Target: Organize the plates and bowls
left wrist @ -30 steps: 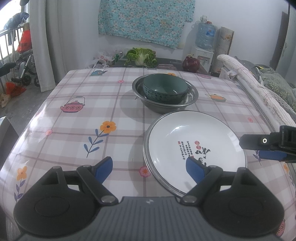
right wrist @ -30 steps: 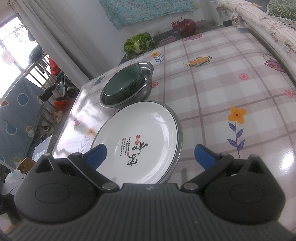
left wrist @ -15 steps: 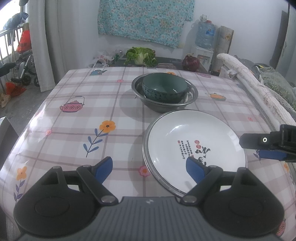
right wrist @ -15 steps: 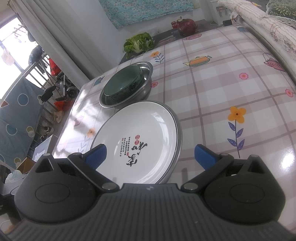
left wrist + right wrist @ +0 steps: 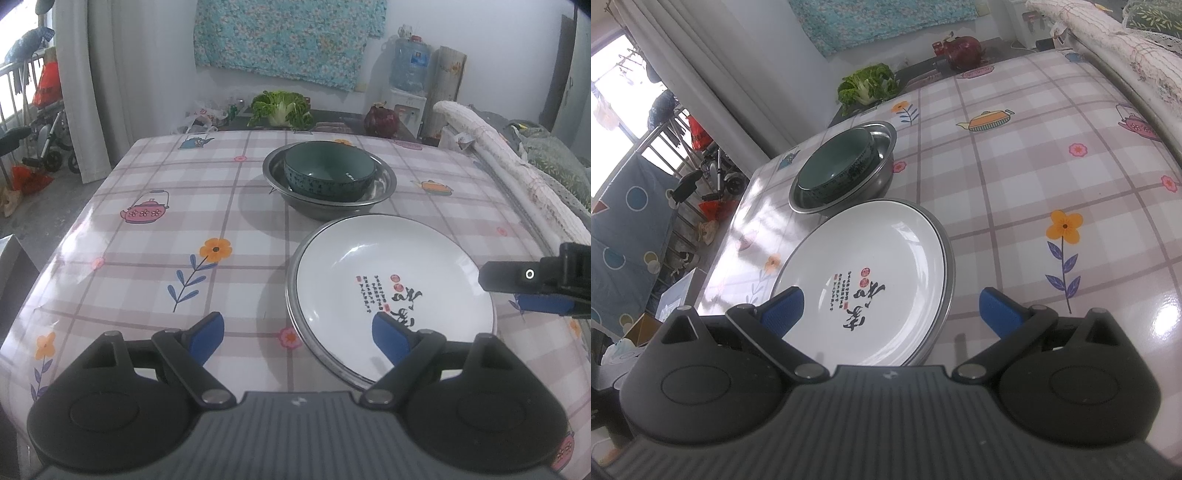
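Observation:
A white plate with black and red writing lies on a metal plate near the table's front. Behind it a dark green bowl sits inside a steel basin. My left gripper is open and empty, low over the table at the plate's near left edge. My right gripper is open and empty over the white plate's near edge; the green bowl and steel basin lie beyond. The right gripper also shows at the right in the left wrist view.
The table wears a checked cloth with flowers and teapots. A padded rail runs along its right side. A cabbage and a dark red pot stand on a counter behind the table.
Nothing has moved noticeably; both grippers stay open beside the plate, with only a very slight shift of view.

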